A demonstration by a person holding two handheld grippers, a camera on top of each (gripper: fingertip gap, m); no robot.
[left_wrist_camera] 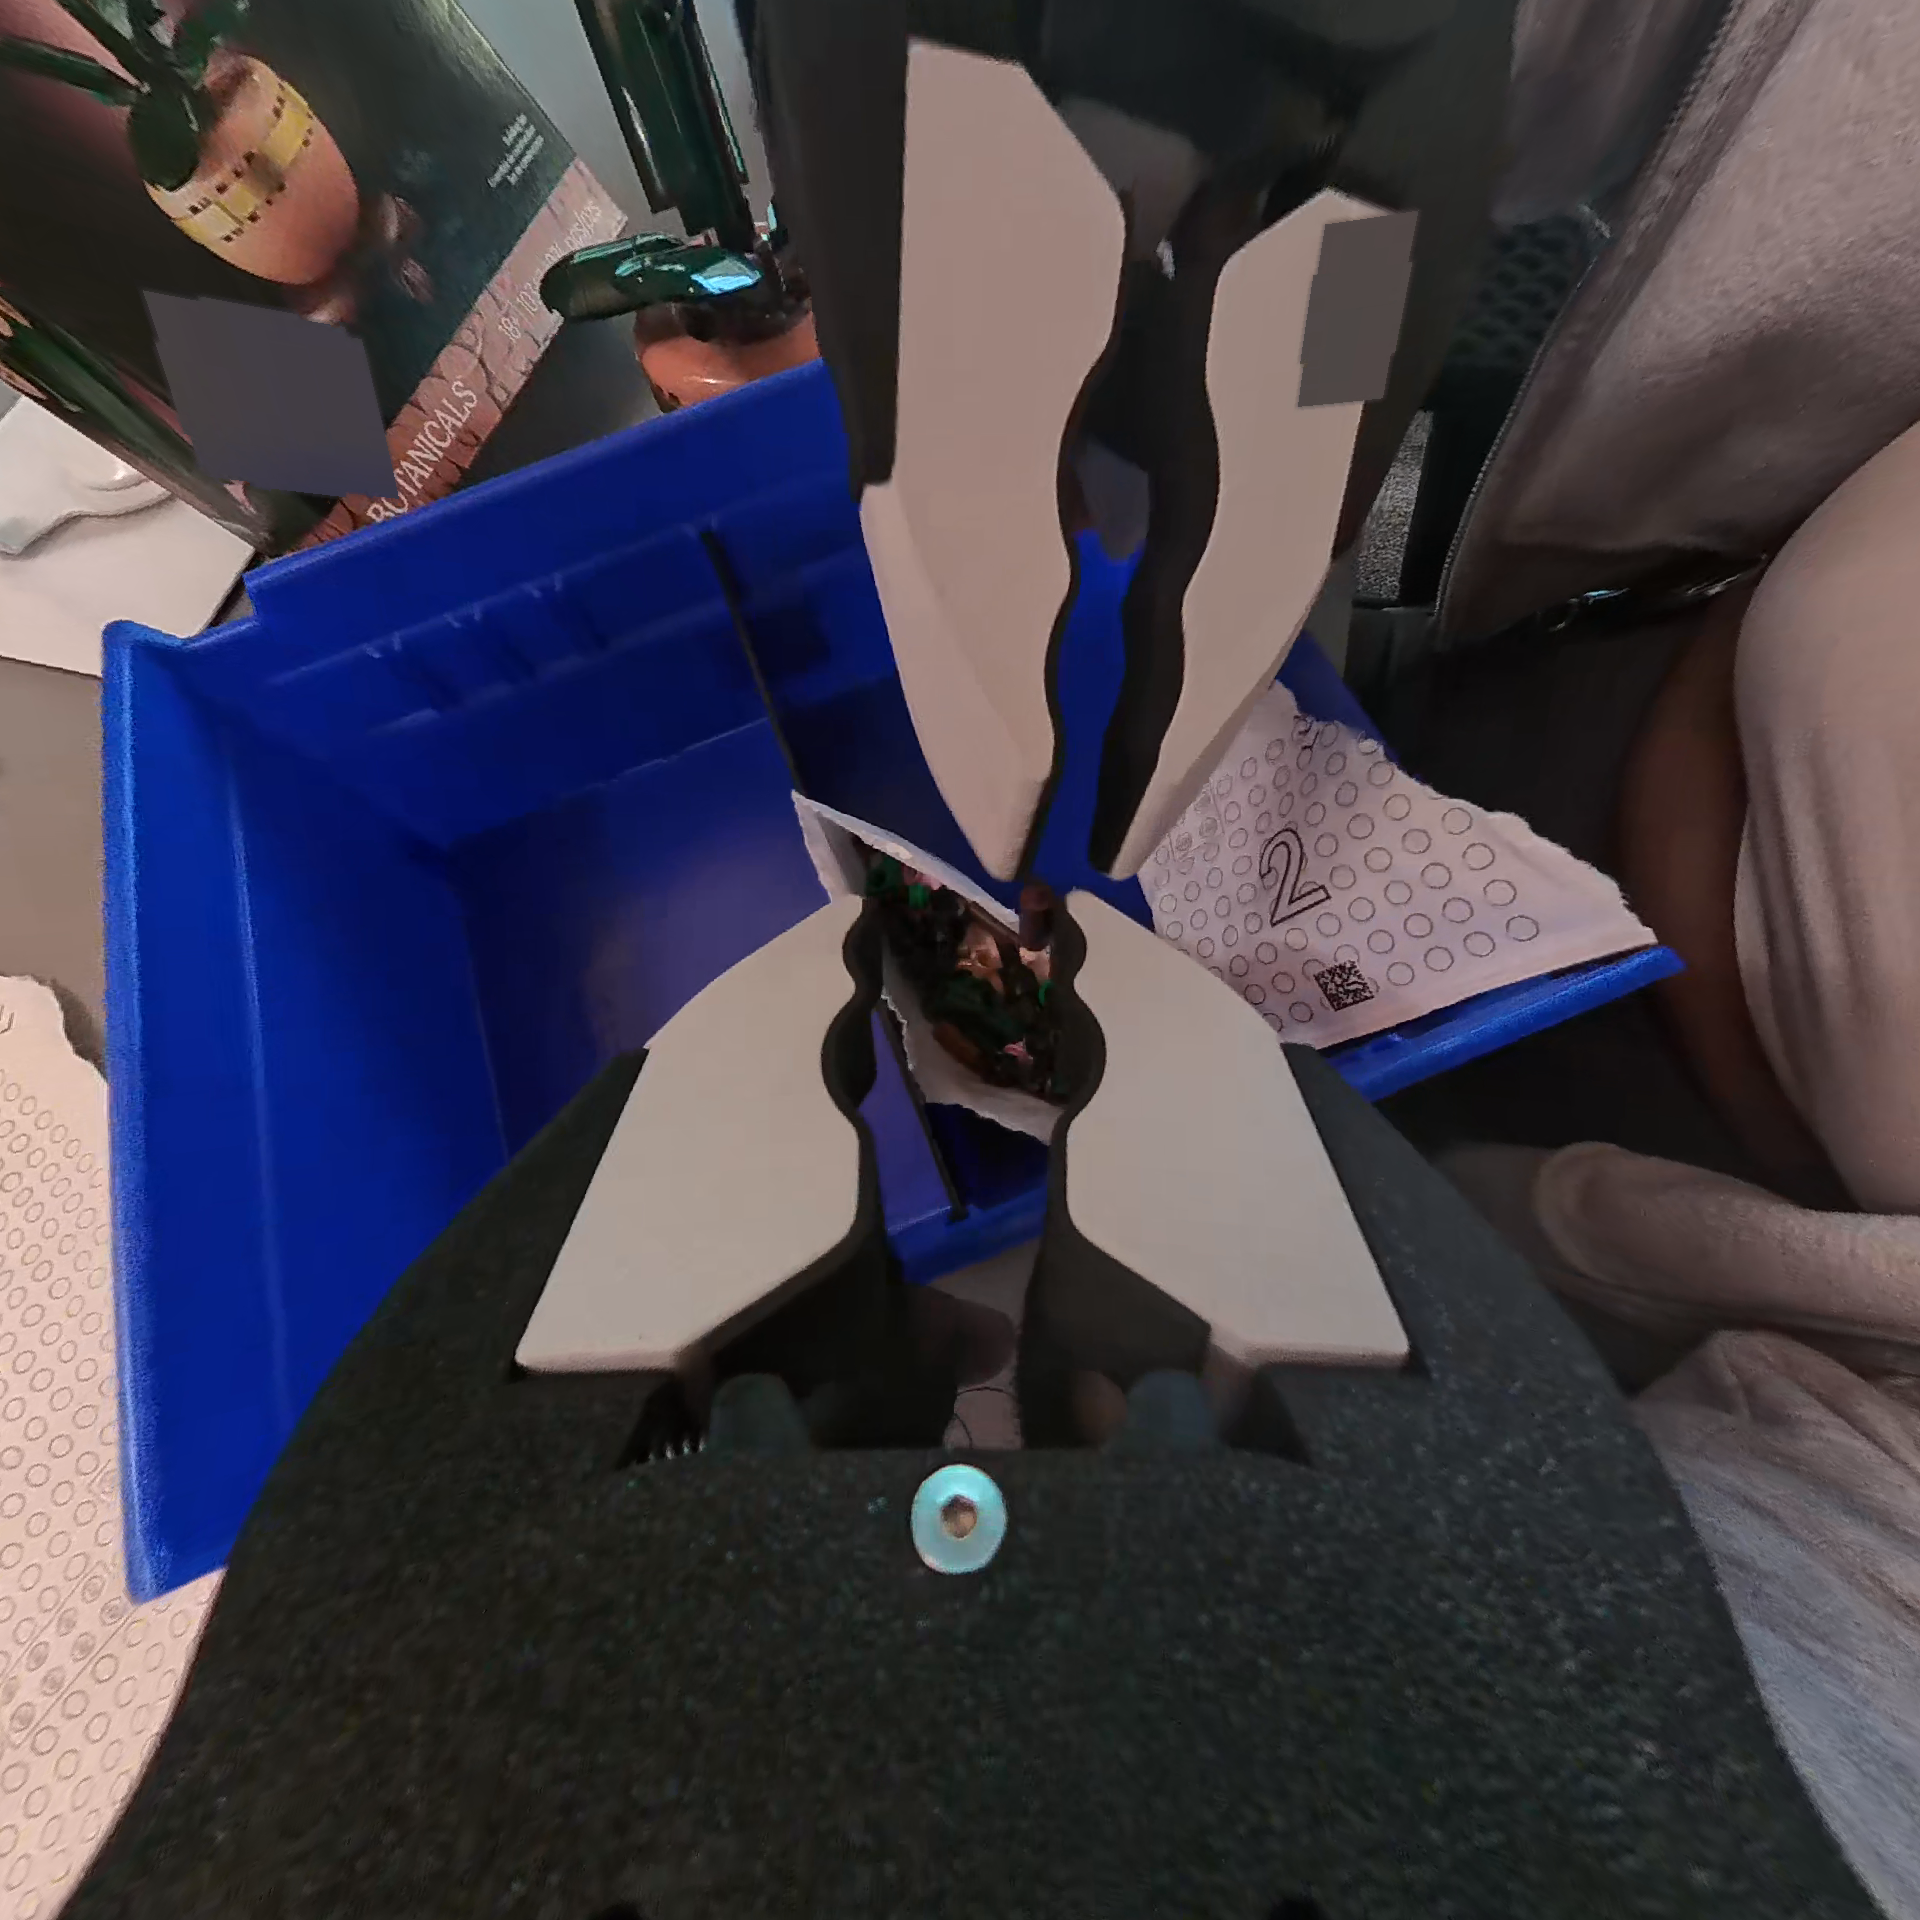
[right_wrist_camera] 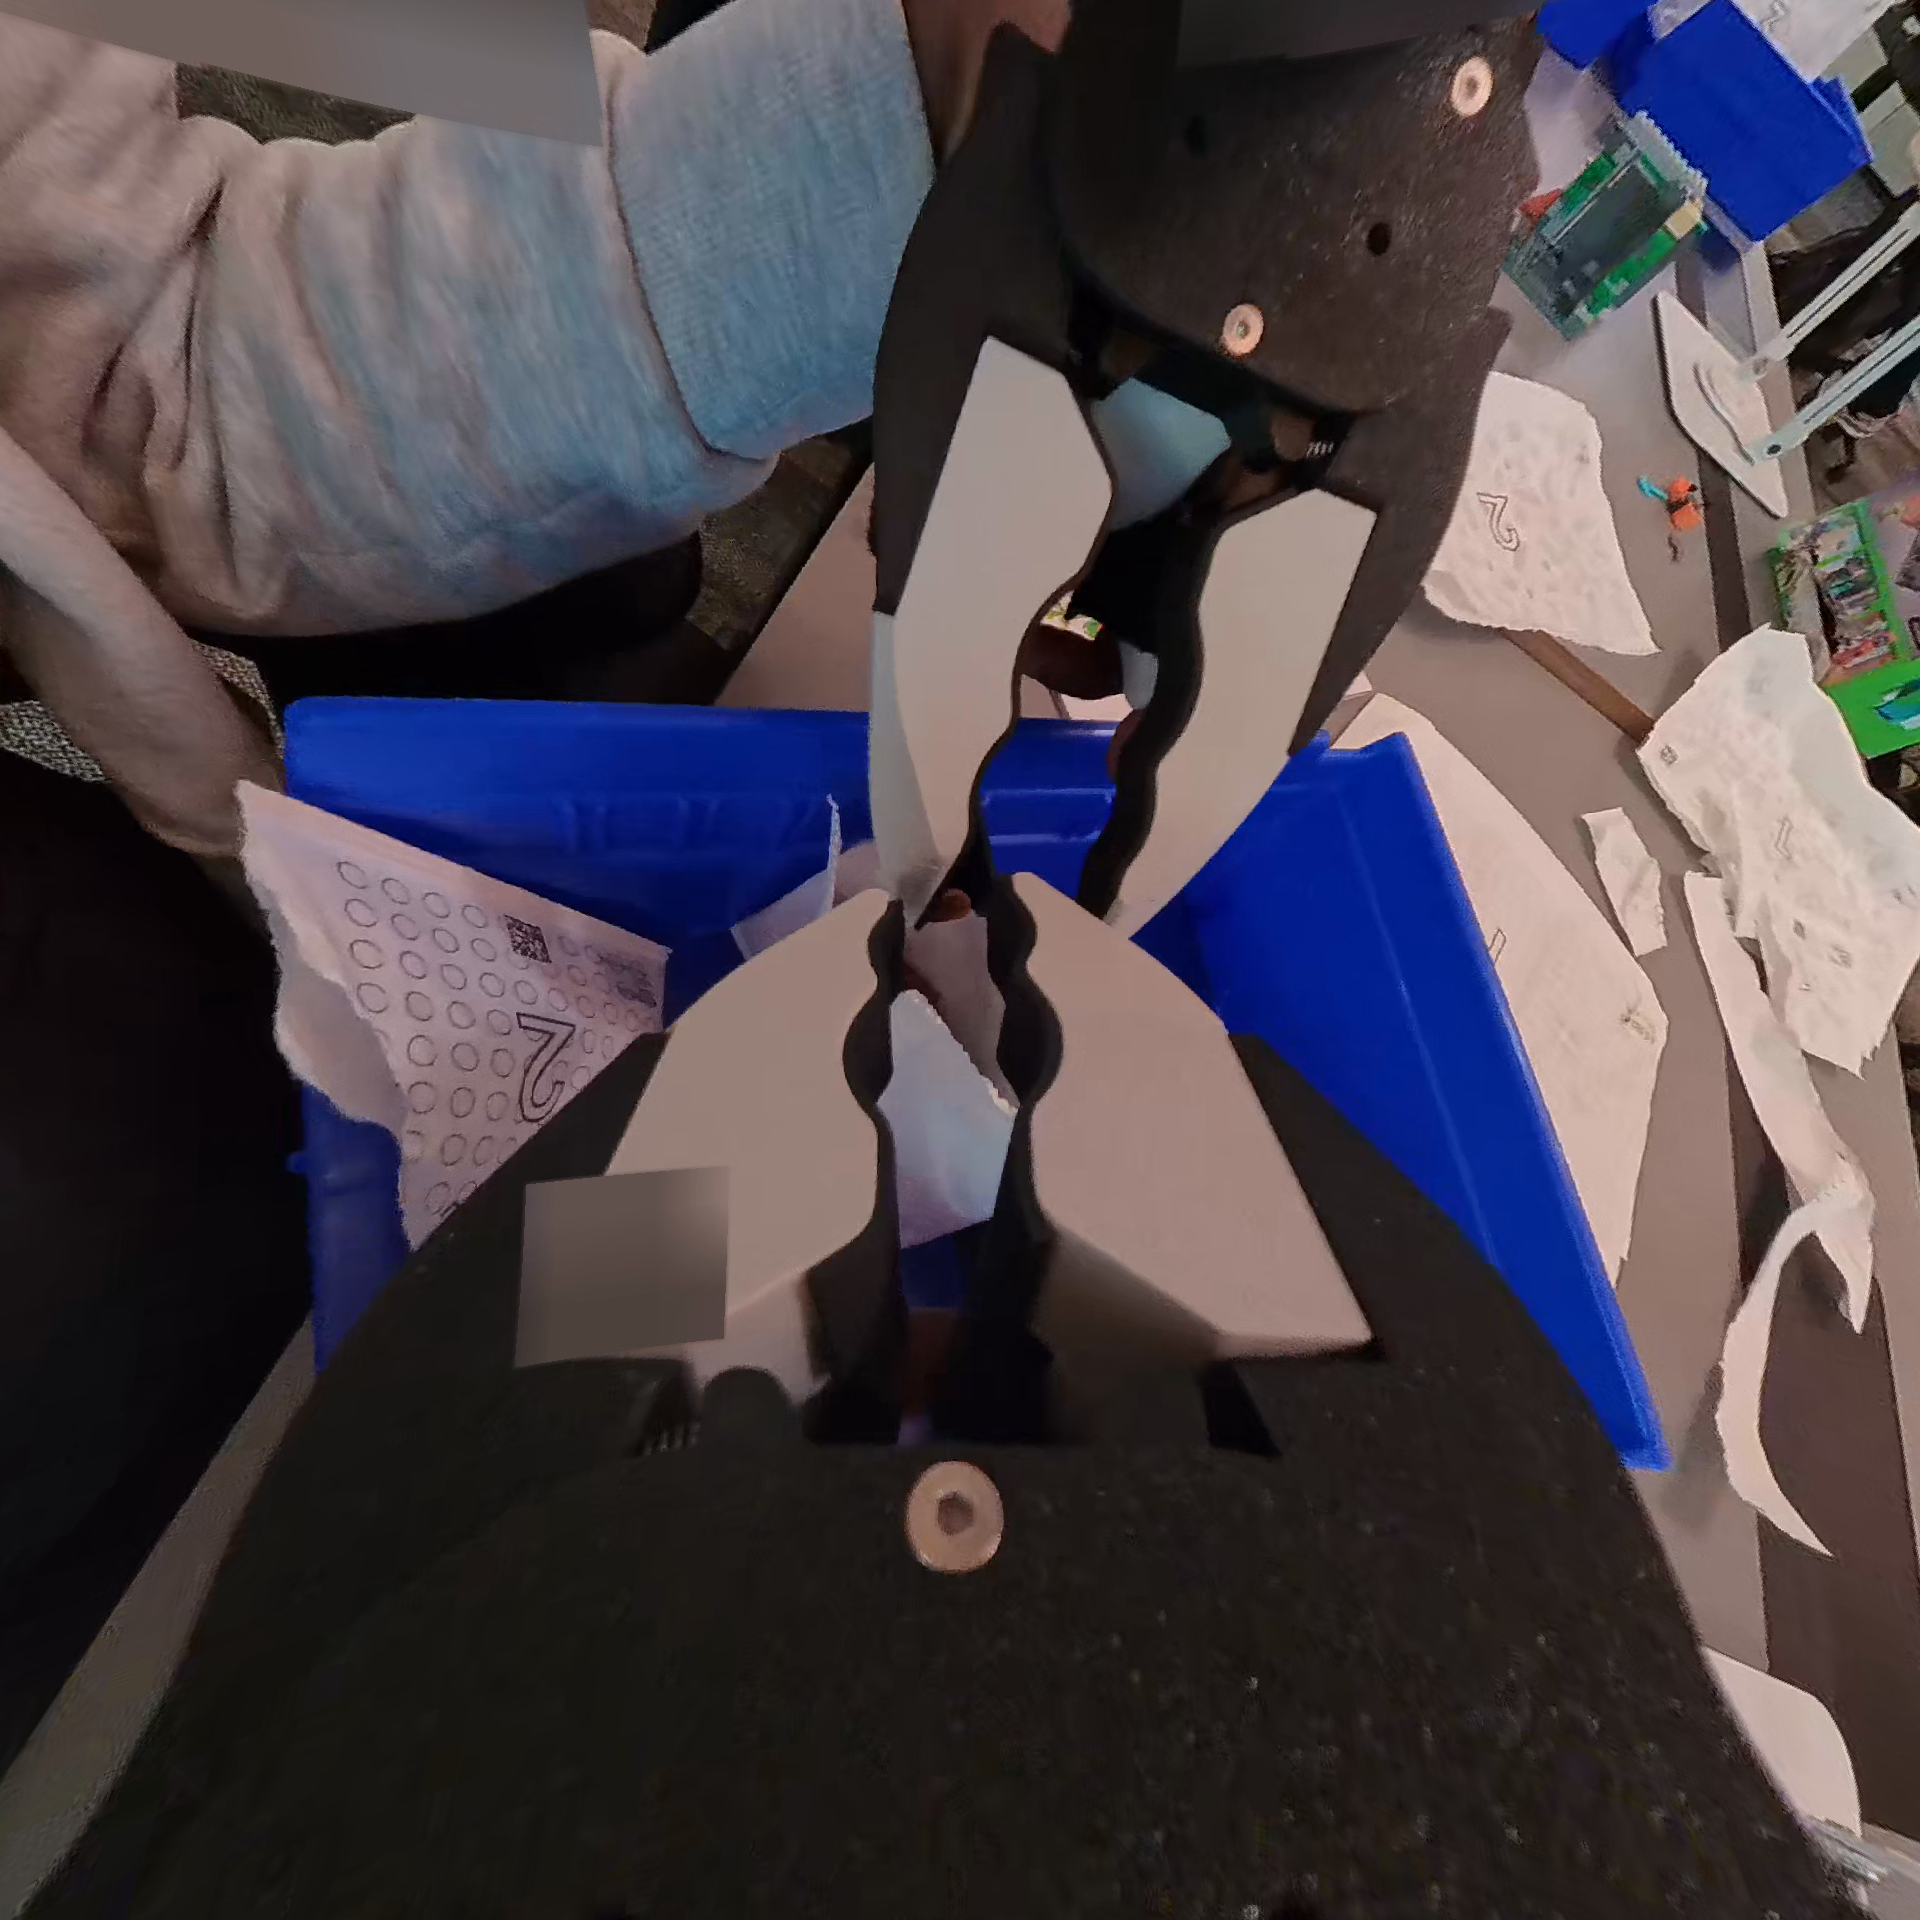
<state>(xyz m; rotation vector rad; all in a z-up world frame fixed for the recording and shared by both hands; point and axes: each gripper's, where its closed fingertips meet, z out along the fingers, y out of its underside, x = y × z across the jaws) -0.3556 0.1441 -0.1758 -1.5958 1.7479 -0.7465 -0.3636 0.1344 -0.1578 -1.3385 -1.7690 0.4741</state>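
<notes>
A grey surface [right_wrist_camera: 1704, 1039] carries a blue bin [left_wrist_camera: 312, 935]. Both hand-held grippers, left [left_wrist_camera: 1049, 914] and right [right_wrist_camera: 951, 894], meet tip to tip over it, each slightly apart around a small dark piece [left_wrist_camera: 1034, 920], above an open paper bag [left_wrist_camera: 977, 1091] of small bricks.

- Left tongs [left_wrist_camera: 961, 920] reach up from the lower centre of the left wrist view, fingers nearly closed with a narrow gap.
- Right tongs [left_wrist_camera: 1060, 862] point down from the top, tips almost meeting them, slightly parted.

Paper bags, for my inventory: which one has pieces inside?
The torn-open bag inside the blue bin; the printed bag draped over its rim shows none.
</notes>
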